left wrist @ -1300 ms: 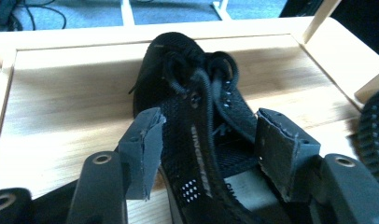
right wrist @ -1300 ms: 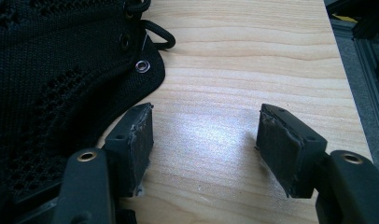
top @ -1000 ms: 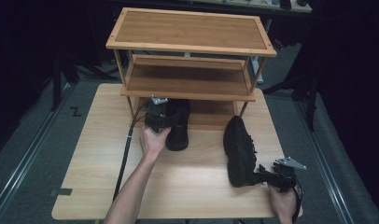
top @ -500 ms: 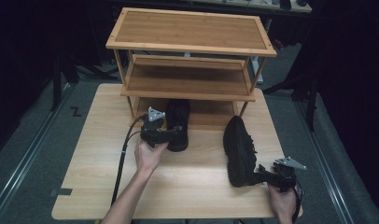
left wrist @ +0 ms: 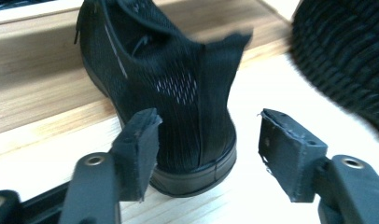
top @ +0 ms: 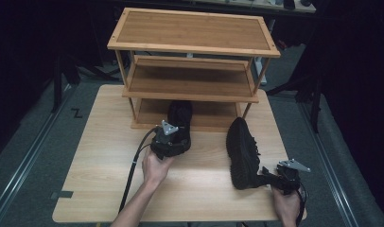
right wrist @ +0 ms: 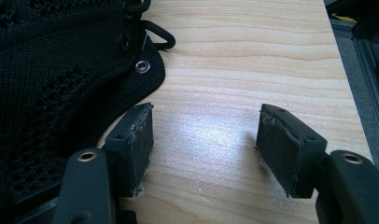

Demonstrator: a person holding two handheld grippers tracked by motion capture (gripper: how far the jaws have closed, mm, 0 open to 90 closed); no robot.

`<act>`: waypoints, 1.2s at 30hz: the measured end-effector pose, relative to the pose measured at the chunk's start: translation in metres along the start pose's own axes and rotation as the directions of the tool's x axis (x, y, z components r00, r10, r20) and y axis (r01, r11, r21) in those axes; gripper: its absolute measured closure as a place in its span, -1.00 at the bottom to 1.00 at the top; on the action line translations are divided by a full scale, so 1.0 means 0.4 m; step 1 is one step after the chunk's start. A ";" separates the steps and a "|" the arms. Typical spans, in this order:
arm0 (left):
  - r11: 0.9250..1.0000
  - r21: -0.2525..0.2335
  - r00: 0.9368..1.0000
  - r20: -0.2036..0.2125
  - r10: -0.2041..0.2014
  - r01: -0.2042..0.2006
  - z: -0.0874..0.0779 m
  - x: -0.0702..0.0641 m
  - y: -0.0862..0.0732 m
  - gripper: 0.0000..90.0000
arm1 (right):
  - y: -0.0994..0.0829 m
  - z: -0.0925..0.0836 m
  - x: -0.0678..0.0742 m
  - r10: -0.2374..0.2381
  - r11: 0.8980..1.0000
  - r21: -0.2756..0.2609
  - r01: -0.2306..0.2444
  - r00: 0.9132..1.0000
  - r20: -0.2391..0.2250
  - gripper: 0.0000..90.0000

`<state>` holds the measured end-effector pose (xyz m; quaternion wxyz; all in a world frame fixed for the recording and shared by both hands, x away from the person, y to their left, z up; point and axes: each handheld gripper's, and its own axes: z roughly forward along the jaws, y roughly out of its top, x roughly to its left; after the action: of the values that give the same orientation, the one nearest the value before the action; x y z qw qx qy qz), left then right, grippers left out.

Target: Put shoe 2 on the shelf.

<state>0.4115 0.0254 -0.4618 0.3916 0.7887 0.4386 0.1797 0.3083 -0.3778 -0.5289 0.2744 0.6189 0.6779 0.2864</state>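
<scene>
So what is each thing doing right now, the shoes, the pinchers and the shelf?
Black mesh shoe by the shelf: upright, heel between the jaws, ungripped.
Black knit shoe on the right: tipped on its side.
Left gripper: open, closing.
Right gripper: open.
Wooden three-tier shelf: standing.

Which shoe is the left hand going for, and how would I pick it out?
Find the wooden rack at the table's far side. One black shoe stands upright with its toe tucked under the bottom shelf, heel facing the left gripper. The other shoe lies tipped on its side, out on the open tabletop.
</scene>
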 end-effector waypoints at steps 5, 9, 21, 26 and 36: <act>1.000 0.019 1.000 -0.008 -0.009 0.009 0.025 0.002 0.001 0.24 | 0.000 0.000 0.000 0.000 1.000 0.000 0.000 1.000 -0.001 -0.18; 1.000 0.016 1.000 -0.003 0.002 -0.002 0.028 -0.006 0.012 0.48 | 0.000 0.000 0.000 0.000 1.000 0.000 0.000 1.000 -0.001 -0.18; 0.999 0.014 0.999 -0.004 -0.039 0.039 0.037 0.030 0.044 0.69 | 0.000 0.000 0.000 -0.001 1.000 0.000 0.001 1.000 -0.001 -0.18; 0.999 0.013 0.999 -0.023 -0.049 0.049 0.053 0.044 0.058 0.69 | 0.000 0.000 0.000 0.000 1.000 0.000 0.000 1.000 0.000 -0.18; 0.997 -0.004 0.996 -0.053 -0.078 0.077 0.089 0.061 0.082 0.69 | 0.000 0.000 0.000 0.002 1.000 0.001 -0.002 1.000 0.001 -0.18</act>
<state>0.4655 0.0194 -0.4602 0.3872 0.7658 0.4788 0.1855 0.3082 -0.3777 -0.5288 0.2744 0.6199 0.6772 0.2861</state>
